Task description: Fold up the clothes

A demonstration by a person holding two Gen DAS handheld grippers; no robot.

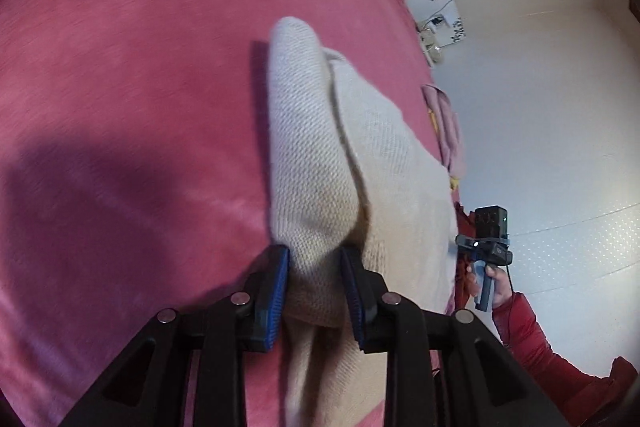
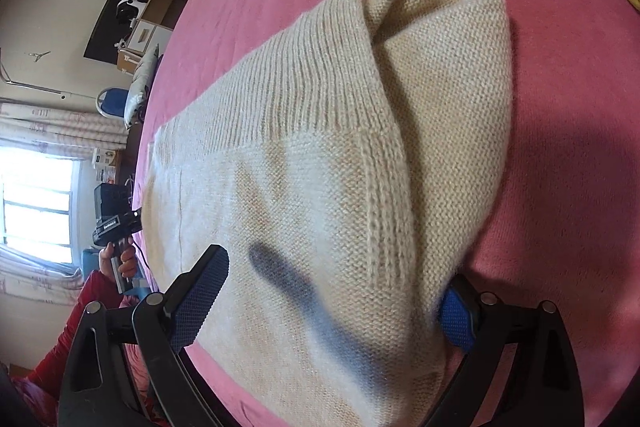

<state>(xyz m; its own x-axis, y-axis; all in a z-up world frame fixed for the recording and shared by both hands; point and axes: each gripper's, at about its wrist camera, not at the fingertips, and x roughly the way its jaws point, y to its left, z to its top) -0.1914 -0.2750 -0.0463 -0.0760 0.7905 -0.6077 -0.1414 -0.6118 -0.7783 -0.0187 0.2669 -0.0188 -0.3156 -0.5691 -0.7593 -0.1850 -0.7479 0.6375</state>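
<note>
The cream knit sweater (image 2: 320, 195) lies on the pink bedspread (image 1: 120, 67), close to the bed's side edge where the floor (image 1: 540, 107) begins, with one sleeve or side panel doubled back over the body and its ribbed band uppermost. A thick fold of it runs up from the left gripper (image 1: 314, 283), whose blue pads (image 1: 276, 291) stand narrow and pinch the knit between them. The right gripper (image 2: 328, 303) stands wide, straddling the near end of the sweater; the cloth spills over its far pad (image 2: 456, 319) and lies beside the near one, and it seems the pads are not pressing, though the drape hides the contact. In each view the other gripper shows at the bed's edge, held in a hand with a red sleeve (image 1: 528, 339). The likely trouble is the fold itself: the knit is bulky and slack, so a pinch on the outer layer alone may let the under layer sag free and skew the crease. Being so near the edge, a loose end could also slide off toward the floor.
</note>
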